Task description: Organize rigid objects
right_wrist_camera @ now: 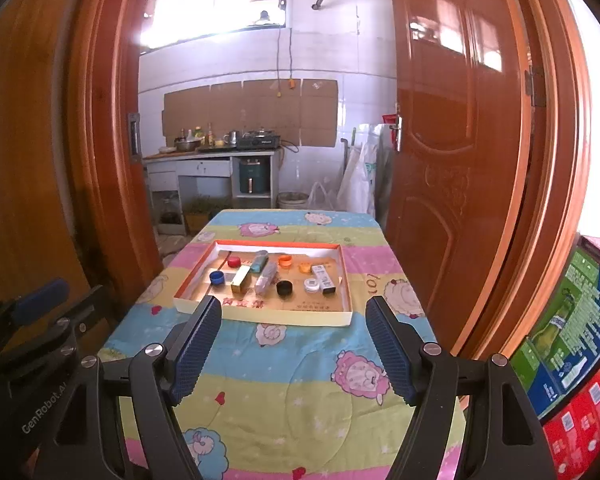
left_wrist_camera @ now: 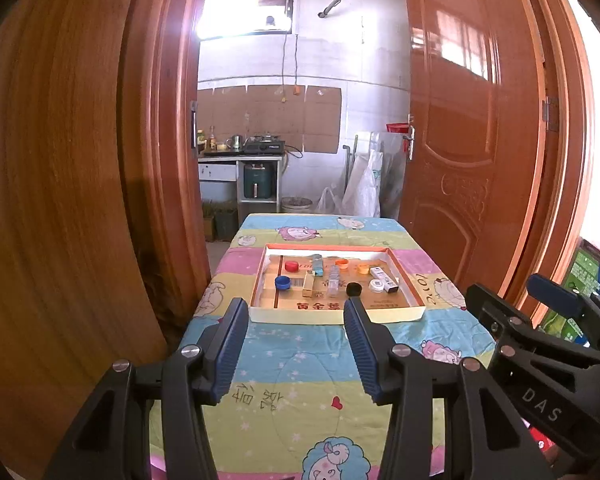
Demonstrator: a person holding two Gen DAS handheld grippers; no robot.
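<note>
A shallow cardboard tray (left_wrist_camera: 332, 314) (right_wrist_camera: 284, 314) lies on the table's far half. In it are a red cap (left_wrist_camera: 291, 266), a blue cap (left_wrist_camera: 283, 282), a black cap (left_wrist_camera: 354, 289), orange caps (left_wrist_camera: 342, 264), a white cap (left_wrist_camera: 376, 286), a gold box (left_wrist_camera: 309, 284), a teal box (left_wrist_camera: 317, 264), a clear box (left_wrist_camera: 333, 280) and a white box (left_wrist_camera: 384, 279). My left gripper (left_wrist_camera: 296, 308) is open and empty, short of the tray's near edge. My right gripper (right_wrist_camera: 294, 306) is open and empty, also short of the tray, and shows at the right of the left wrist view (left_wrist_camera: 540, 344).
The table carries a colourful cartoon-sheep cloth (left_wrist_camera: 300, 380). Wooden door panels stand at left (left_wrist_camera: 60, 200) and right (left_wrist_camera: 472, 160). Printed cartons (right_wrist_camera: 572, 340) are stacked at the right. A kitchen counter (right_wrist_camera: 212, 152) is behind.
</note>
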